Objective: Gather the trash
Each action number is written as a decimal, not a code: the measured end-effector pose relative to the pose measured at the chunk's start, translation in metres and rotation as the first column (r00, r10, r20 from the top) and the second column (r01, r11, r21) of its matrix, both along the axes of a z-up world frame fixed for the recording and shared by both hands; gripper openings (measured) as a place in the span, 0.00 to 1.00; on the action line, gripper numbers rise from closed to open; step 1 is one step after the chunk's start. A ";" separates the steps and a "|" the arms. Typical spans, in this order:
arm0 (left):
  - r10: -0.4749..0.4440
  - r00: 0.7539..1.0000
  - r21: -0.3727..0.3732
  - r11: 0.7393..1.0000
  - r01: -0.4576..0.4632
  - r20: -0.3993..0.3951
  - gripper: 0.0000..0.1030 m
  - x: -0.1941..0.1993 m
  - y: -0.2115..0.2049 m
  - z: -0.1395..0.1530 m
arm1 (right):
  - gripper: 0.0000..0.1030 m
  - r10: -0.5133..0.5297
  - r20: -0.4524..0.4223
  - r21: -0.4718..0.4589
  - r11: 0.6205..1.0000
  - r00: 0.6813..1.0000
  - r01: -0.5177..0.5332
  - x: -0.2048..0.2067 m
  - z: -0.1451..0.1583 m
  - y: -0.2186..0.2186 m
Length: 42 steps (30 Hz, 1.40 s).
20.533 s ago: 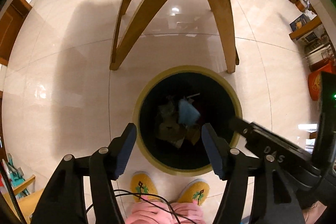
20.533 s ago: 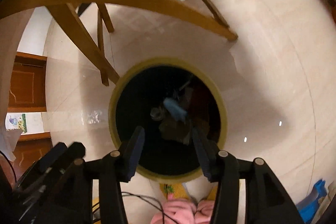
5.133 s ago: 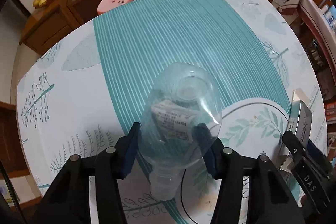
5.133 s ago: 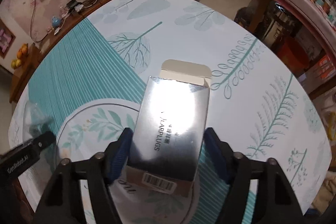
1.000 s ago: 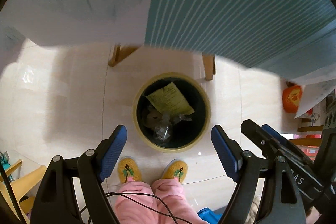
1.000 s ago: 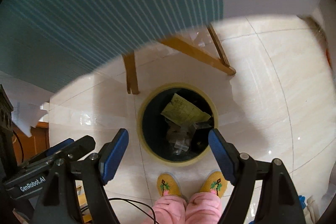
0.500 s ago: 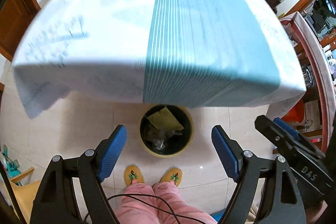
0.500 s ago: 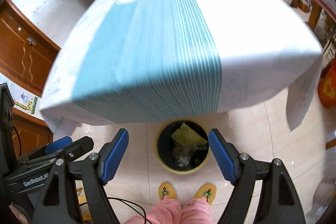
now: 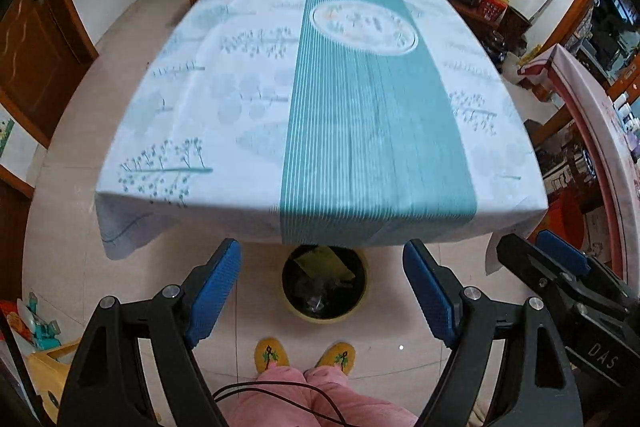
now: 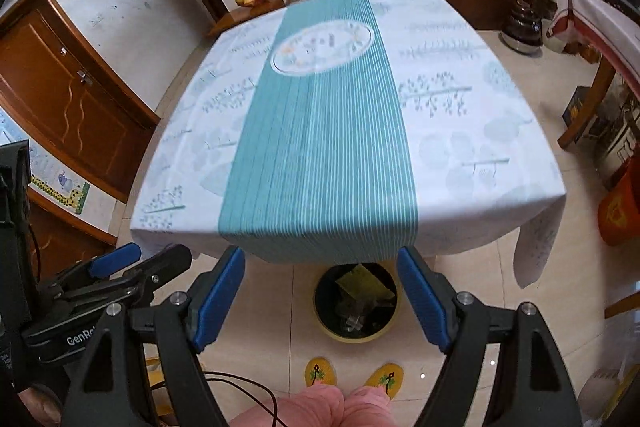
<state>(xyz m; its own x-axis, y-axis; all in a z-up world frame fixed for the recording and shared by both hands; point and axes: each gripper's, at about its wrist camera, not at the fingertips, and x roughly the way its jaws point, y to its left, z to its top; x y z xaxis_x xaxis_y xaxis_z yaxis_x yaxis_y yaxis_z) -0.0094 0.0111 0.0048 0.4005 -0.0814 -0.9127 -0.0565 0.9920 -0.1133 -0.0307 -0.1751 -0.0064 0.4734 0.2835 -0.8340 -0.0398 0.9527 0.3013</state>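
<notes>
If judged from above, trash [image 9: 320, 279] spot: inside bin [image 9: 325, 318], on floor below near desk edge; none seen on desk [image 9: 240, 87].
Top of pile: yellow paper [image 9: 324, 263], lying flat-ish at far side of bin; crumpled clear plastic [image 9: 316, 297] lower, toward near side.
Handling, paper: light, limp, apt to bend or slide out; best pinched at a free edge.
Handling, plastic: light, springy, slick; best taken across a crushed fold with a firm squeeze; little risk of breakage.
Left gripper [image 9: 320, 251]: high above bin, tilted downward; fingers [image 9: 216, 287] spread wide, holding nothing.
Right gripper [image 10: 320, 255]: just beside left one, also above bin, spread wide, empty.
Bin mouth: round, stiff rim, rather narrow; probably room for one gripper at a time.
In the way: cloth [image 9: 360, 219] overhang covering far part of bin mouth from this angle; desk edge directly above far rim.
Near bin: yellow slippers [image 9: 272, 355] just at near side; cable [image 9: 280, 387] hanging over pink legs, nearer than bin, possible snag on a downward reach.
Further off: orange thing [image 10: 620, 211] on floor right of bin, well apart; no obstacle.
Progress, as a guess: desk cleared, little left to collect in view.
</notes>
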 end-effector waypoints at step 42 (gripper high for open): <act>0.016 0.997 0.045 0.999 -0.019 0.076 0.79 0.017 -0.025 0.032 | 0.77 0.008 0.098 -0.058 0.998 0.995 -0.003 0.021 0.037 -0.010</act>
